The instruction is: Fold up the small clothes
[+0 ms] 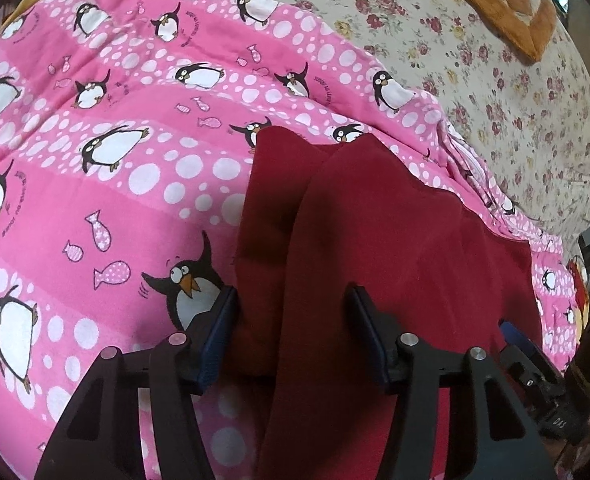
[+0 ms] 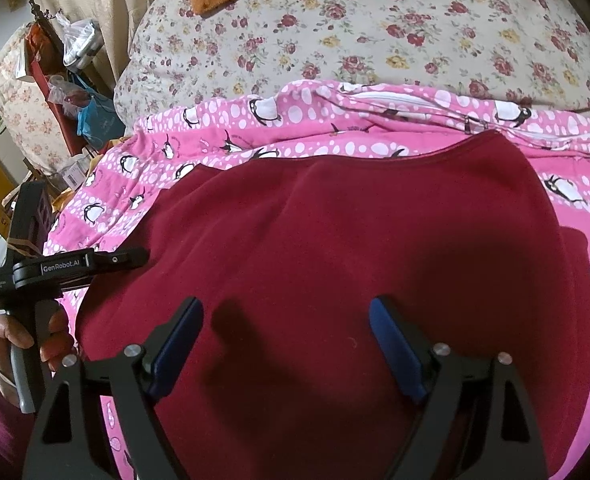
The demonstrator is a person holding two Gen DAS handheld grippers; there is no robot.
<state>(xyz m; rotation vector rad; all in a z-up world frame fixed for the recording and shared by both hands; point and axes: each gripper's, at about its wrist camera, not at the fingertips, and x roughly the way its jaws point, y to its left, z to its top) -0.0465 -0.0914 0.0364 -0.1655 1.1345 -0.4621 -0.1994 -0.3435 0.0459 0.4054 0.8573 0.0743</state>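
Observation:
A dark red fleece garment (image 2: 355,248) lies spread on a pink penguin-print blanket (image 1: 95,200). In the left wrist view its left side forms a long fold (image 1: 279,216) that runs between my left gripper's (image 1: 293,300) jaws. The left pad (image 1: 223,320) touches the fold's outer edge and the right pad (image 1: 365,320) rests on the cloth, with a wide gap between them. My right gripper (image 2: 285,312) hovers open over the garment's near middle, nothing between its blue pads (image 2: 395,352). A hand (image 2: 15,332) holds the left tool at the garment's left edge.
Beyond the blanket lies a cream floral bedspread (image 2: 375,28) with an orange-edged quilt (image 1: 507,4) at the far side. Past the bed's left edge stand cluttered shelves with bags (image 2: 75,48) and boxes. The right tool's body (image 1: 535,364) shows at the left wrist view's lower right.

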